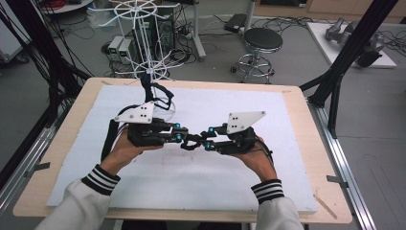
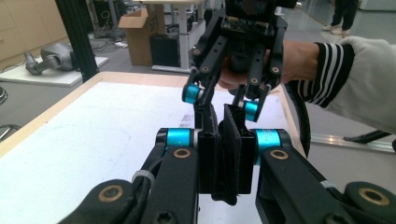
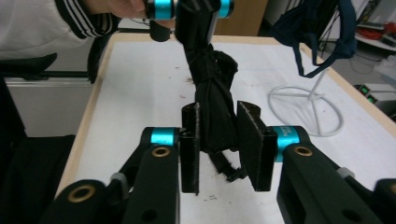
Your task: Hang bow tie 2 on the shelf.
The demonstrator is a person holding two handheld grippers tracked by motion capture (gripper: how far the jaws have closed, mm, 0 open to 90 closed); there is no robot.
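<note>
Right gripper view: black cloth bundle (image 3: 212, 93) looks soft and light, best pinched mid-roll; left gripper (image 3: 189, 18) clamps its far end; right gripper (image 3: 223, 144) stands slack around it.

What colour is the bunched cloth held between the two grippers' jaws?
Black; the bunched cloth shows best in the right gripper view.

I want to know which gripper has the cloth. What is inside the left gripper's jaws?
The left gripper is shut on a bunched black cloth. The part of the cloth between its pads is hidden.
</note>
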